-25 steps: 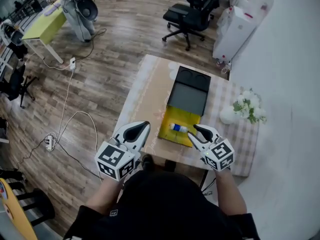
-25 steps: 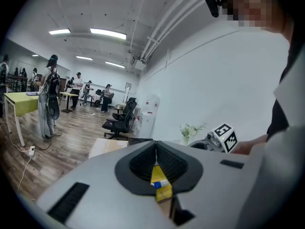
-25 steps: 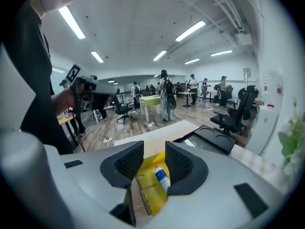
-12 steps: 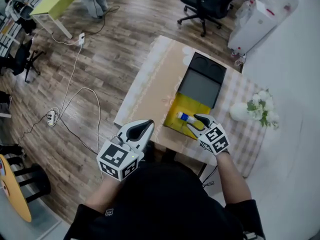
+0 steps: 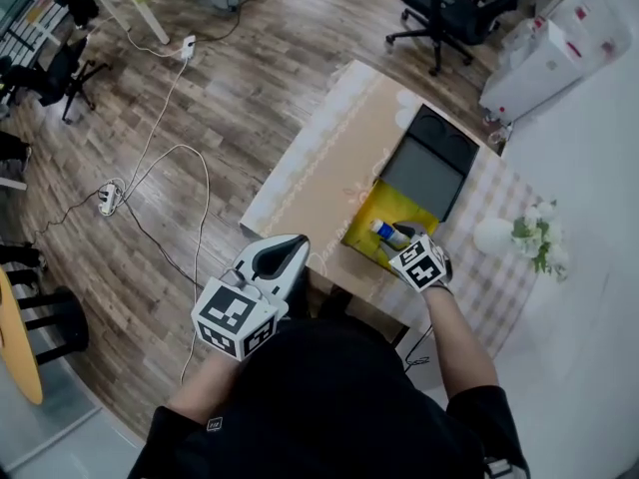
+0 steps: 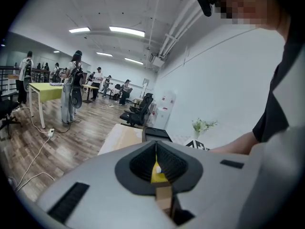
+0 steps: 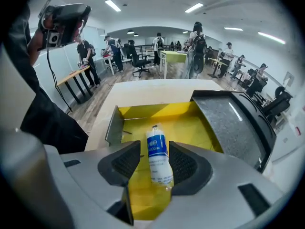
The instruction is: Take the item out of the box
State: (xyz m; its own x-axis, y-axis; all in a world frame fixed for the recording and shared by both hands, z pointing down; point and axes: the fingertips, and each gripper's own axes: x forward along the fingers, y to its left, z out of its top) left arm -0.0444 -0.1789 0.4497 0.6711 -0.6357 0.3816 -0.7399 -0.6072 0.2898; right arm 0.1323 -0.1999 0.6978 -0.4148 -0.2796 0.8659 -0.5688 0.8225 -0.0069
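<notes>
On the table (image 5: 319, 168) stands an open box with a yellow inside (image 5: 399, 213), its black lid (image 5: 429, 163) folded back. A white bottle with a blue label (image 5: 386, 233) lies in it. My right gripper (image 5: 401, 239) points steeply down into the box. In the right gripper view the bottle (image 7: 157, 159) lies between the jaws of the right gripper (image 7: 155, 144); they have just been opening and the pads do not press on it. My left gripper (image 5: 283, 249) hangs off the table's near edge, its jaws (image 6: 156, 149) together on nothing.
A white vase of flowers (image 5: 496, 236) stands on the checked cloth right of the box. Beyond the table are an office chair (image 5: 454, 8) and a white cabinet (image 5: 539, 63). Cables and a power strip (image 5: 108, 200) lie on the wooden floor at left.
My right gripper has dropped into the box and now straddles the bottle with wider jaws. The left gripper has barely shifted. The head view has swung, so the table sits further right.
</notes>
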